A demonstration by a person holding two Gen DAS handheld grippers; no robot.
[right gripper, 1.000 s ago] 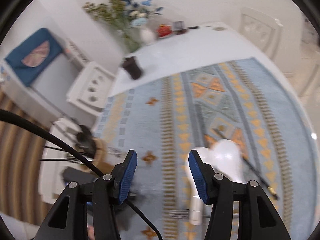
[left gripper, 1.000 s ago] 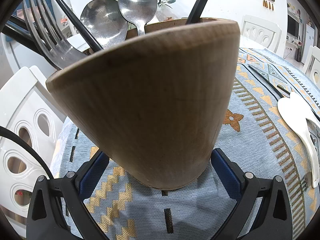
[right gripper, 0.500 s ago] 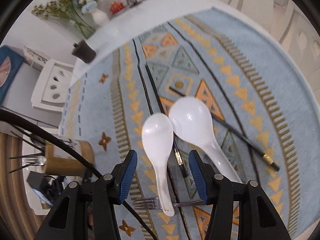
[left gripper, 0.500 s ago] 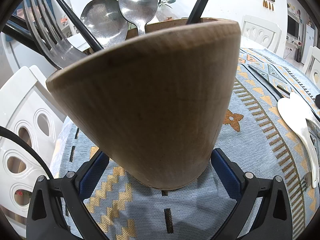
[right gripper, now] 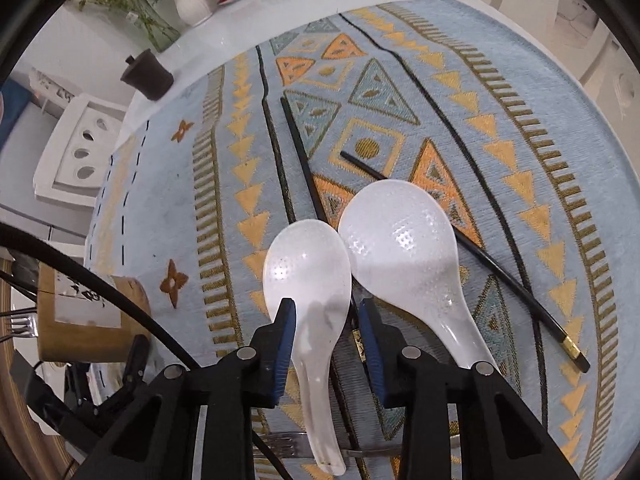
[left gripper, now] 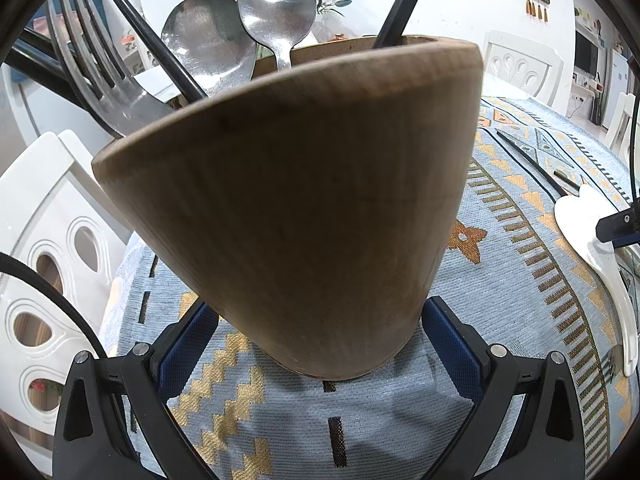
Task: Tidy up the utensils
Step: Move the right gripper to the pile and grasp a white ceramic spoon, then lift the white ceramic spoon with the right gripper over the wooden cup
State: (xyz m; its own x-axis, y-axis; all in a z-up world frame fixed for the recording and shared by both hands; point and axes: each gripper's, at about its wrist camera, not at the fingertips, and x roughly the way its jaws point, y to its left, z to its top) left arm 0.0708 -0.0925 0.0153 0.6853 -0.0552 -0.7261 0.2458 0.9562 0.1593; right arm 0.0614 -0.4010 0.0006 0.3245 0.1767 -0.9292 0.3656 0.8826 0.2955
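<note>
Between right gripper point(right gripper: 326, 312) pads, small white spoon point(right gripper: 310, 280), bowl pointing away.

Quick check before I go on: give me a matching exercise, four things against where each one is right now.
Things:
1. wooden holder
2. small white spoon
3. large white spoon
4. metal fork

Places:
A. standing in the holder
B. between the right tool's fingers, on the cloth
C. between the left tool's fingers
D. on the cloth, lying across two black chopsticks

Pairs: 1-C, 2-B, 3-D, 4-A
</note>
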